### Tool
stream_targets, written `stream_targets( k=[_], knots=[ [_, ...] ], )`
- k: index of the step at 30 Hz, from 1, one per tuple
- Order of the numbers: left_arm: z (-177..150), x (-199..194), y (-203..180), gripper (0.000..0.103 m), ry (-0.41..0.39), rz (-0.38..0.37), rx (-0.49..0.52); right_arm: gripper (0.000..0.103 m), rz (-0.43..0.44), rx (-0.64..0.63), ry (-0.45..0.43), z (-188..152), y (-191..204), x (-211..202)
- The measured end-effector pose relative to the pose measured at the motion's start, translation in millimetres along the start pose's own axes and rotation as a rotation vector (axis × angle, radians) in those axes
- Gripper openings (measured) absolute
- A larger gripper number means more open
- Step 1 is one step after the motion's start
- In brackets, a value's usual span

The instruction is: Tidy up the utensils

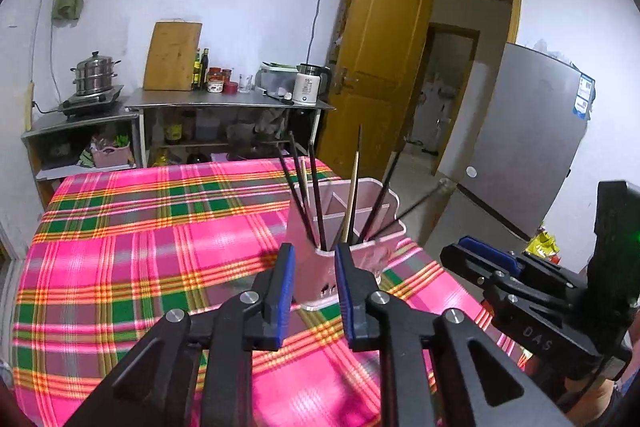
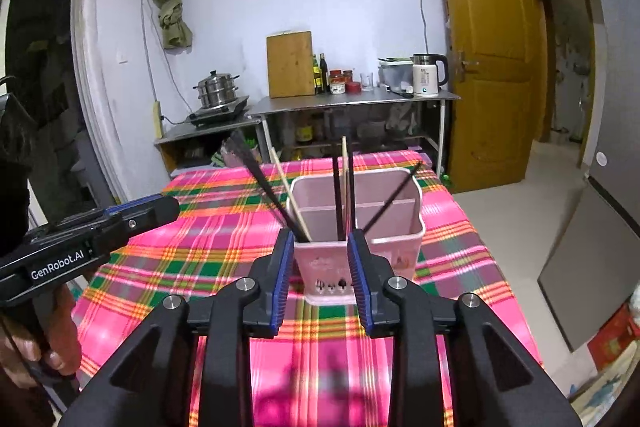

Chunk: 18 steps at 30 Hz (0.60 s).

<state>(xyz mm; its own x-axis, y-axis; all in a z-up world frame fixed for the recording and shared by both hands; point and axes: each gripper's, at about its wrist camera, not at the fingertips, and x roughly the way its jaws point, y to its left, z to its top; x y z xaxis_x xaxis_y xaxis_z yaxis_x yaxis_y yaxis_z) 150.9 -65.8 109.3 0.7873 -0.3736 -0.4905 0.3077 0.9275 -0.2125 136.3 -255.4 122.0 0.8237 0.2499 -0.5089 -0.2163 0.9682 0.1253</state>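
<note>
Pink plastic, squarish and split by inner dividers, the utensil holder (image 1: 352, 227) stands upright on a table under a pink, green and orange plaid cloth (image 1: 140, 247), just beyond the tips of both grippers. Dark chopsticks (image 1: 316, 195) and pale wooden chopsticks (image 1: 352, 195) stand in its near compartments, leaning outward in several directions.

From the left wrist camera, the left gripper (image 1: 314, 259) has its blue-padded fingers (image 1: 285, 279) parted with a gap between them; the near corner of the holder shows through that gap, a little ahead of the tips, and nothing lies between the pads. The right gripper (image 1: 480, 259) sits off to the right of these fingers, near the table's edge.

From the right wrist camera, the right gripper (image 2: 320, 247) is also released, its blue pads spread on either side of the holder's (image 2: 356, 223) near face without pressing on it; the holder stands just past the fingertips. The dark chopsticks (image 2: 340, 195) rise straight ahead between the finger lines, and a pale one (image 2: 288, 195) slants to the left. The left gripper (image 2: 152, 211), held by a hand (image 2: 48, 343), reaches in from the left, beside these fingers.
</note>
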Motion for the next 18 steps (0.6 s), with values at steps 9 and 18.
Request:
stream_targets(
  k=[9, 18],
  knots=[
    [-44, -19, -9, 0.02, 0.011, 0.04, 0.019, 0.029, -0.002, -0.011, 0.021, -37, 13, -20],
    [-82, -38, -10, 0.02, 0.009, 0.08, 0.024, 0.029, -0.011, -0.018, 0.041, -73, 22, -35]
  ],
)
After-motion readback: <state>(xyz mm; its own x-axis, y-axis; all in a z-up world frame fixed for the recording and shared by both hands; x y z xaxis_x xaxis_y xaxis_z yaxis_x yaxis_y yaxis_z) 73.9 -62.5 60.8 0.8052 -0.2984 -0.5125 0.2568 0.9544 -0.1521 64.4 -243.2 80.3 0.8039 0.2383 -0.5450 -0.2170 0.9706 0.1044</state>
